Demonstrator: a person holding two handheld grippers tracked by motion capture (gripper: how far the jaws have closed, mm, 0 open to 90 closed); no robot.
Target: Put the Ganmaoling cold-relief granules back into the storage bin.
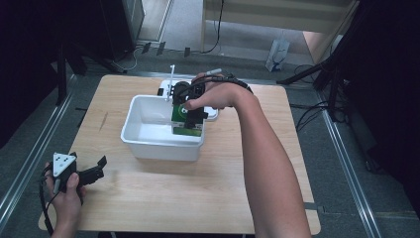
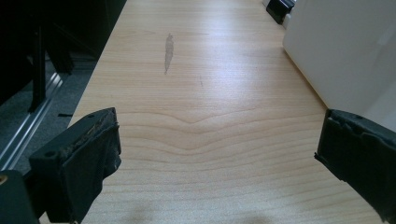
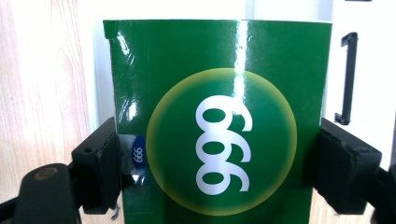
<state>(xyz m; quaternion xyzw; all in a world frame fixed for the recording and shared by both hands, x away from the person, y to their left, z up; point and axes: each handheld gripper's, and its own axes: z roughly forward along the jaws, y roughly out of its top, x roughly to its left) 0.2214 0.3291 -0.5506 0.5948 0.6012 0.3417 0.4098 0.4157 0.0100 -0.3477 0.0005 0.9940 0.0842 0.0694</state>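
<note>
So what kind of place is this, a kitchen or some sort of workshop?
Probably a lab or recording studio, not a kitchen. A lone wooden table stands between metal floor rails, with dark stands and loose cables around it, and the person works with handheld grippers.

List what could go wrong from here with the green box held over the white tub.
1. The right gripper clamps the glossy green box by its side edges alone, so it might slip or twist out.
2. The box hangs at the near right corner of the white tub, so lowering it could catch the rim.
3. The left gripper rests open on the table beside the tub's wall and seems too far off to steady anything.
</note>
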